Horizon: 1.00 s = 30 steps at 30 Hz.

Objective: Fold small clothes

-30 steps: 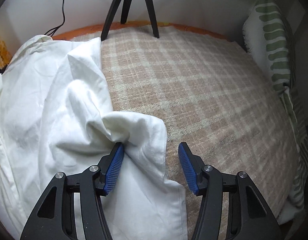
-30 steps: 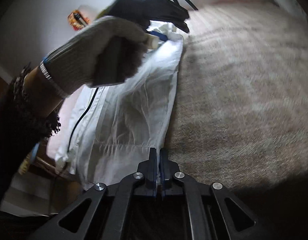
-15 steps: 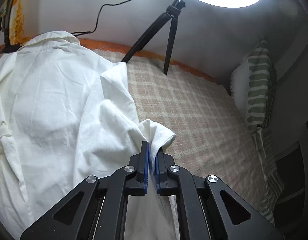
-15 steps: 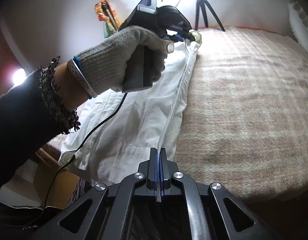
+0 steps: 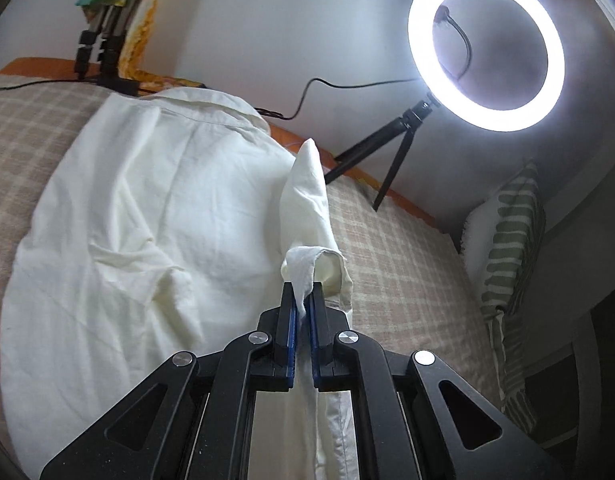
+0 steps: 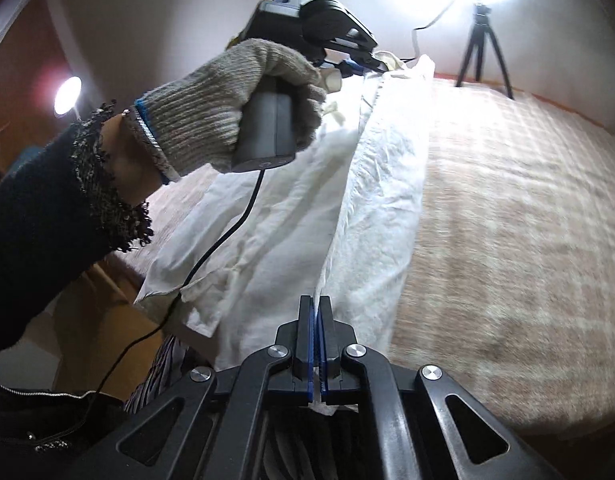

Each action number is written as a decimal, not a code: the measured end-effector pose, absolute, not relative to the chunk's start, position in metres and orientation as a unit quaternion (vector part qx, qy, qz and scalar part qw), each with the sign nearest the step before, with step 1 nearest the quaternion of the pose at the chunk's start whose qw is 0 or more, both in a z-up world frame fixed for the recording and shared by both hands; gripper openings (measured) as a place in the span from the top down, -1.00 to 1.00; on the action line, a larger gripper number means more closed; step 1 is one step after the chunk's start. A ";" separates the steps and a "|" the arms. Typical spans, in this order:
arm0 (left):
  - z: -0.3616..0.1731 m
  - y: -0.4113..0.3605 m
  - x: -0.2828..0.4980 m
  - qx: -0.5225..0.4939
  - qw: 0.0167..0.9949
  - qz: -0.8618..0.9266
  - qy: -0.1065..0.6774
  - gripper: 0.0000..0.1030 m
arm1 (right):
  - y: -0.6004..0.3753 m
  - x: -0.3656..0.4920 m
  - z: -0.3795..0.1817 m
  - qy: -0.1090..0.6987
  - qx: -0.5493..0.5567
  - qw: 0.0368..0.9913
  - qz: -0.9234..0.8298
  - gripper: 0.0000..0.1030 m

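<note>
- Right gripper (image 6: 314,312) is clamped on the near edge of the white shirt (image 5: 147,220), pinning one end of the side being folded.
- Left gripper (image 5: 301,300) pinches the far end of that edge, raised so the strip can swing over.
- The shirt lies on the checked blanket (image 5: 407,280), collar far.
- Beyond, probably for lighting, stands a ring light (image 5: 485,46).

White wall (image 5: 267,32), lit ring light (image 5: 485,48) on tripod, plaid bedspread (image 5: 407,272), striped pillow (image 5: 511,240)
</note>
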State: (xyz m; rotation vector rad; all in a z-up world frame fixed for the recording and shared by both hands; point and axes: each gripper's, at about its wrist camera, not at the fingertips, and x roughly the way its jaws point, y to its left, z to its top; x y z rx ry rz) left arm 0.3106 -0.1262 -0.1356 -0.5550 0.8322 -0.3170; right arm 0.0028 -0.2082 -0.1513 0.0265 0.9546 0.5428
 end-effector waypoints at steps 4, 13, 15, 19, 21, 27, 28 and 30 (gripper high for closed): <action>-0.148 -0.095 0.303 -0.280 0.865 -0.126 0.397 0.92 | -0.182 0.003 -0.160 0.465 -0.015 0.841 0.275 1.00; -0.180 -0.074 0.310 -0.265 0.857 -0.097 0.430 0.92 | -0.140 0.012 -0.176 0.492 -0.060 0.822 0.281 1.00; -0.182 -0.071 0.309 -0.278 0.852 -0.107 0.431 0.86 | -0.141 0.016 -0.182 0.502 -0.055 0.818 0.276 1.00; -0.165 -0.065 0.296 -0.277 0.859 -0.113 0.416 0.72 | -0.147 0.019 -0.180 0.505 -0.039 0.813 0.288 0.91; -0.154 -0.059 0.284 -0.294 0.856 -0.126 0.407 0.60 | -0.156 0.018 -0.175 0.507 -0.009 0.802 0.316 0.82; -0.114 -0.037 0.224 -0.300 0.859 -0.168 0.379 0.45 | -0.209 0.004 -0.142 0.454 0.053 0.824 0.335 0.46; -0.110 -0.033 0.216 -0.296 0.860 -0.169 0.379 0.34 | -0.216 0.004 -0.139 0.452 0.056 0.829 0.324 0.46; -0.101 -0.023 0.193 -0.278 0.866 -0.171 0.378 0.27 | -0.229 0.001 -0.136 0.451 0.062 0.835 0.308 0.46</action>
